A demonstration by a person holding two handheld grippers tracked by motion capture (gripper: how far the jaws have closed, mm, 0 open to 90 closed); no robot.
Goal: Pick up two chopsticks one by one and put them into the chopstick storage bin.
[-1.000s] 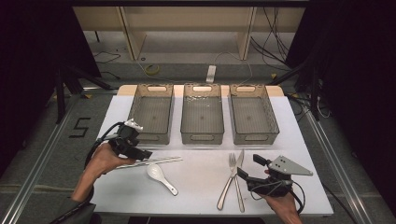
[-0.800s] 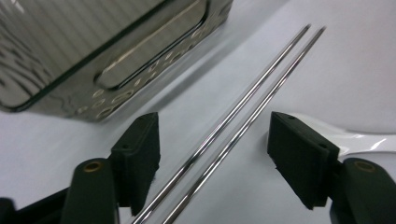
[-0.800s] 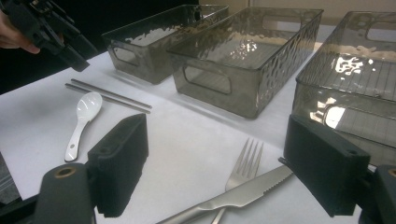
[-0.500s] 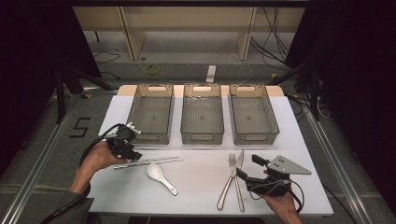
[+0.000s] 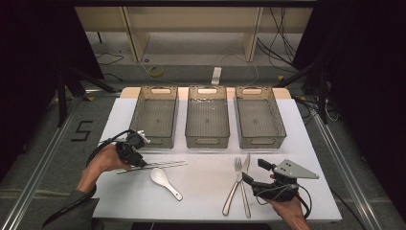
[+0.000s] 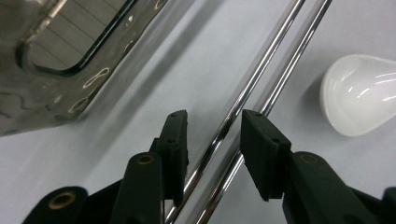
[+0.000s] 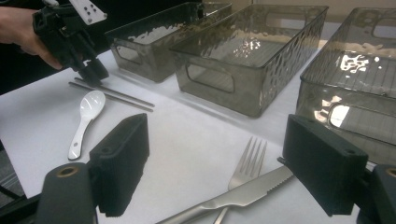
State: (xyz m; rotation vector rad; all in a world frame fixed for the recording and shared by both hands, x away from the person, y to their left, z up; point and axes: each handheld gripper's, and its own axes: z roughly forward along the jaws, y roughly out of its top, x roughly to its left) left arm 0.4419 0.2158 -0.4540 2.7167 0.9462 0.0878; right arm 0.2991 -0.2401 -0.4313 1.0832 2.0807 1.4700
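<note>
Chopsticks [image 6: 261, 88] lie on white bench [image 5: 206, 191] between left gripper [image 6: 212, 140] pads, which have just been closing, contact unclear. Right gripper [image 7: 215, 154] wide open, empty, over fork [image 7: 245, 172] and knife [image 7: 233, 198]. Three bins [image 5: 207, 115] behind; dark room, cables on floor [image 5: 201, 62].

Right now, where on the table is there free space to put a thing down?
A bare strip lies between the white spoon and the fork, in front of the middle bin. The far-right edge beside the right bin is also bare. It is crowded at the chopsticks, where the left gripper works.
</note>
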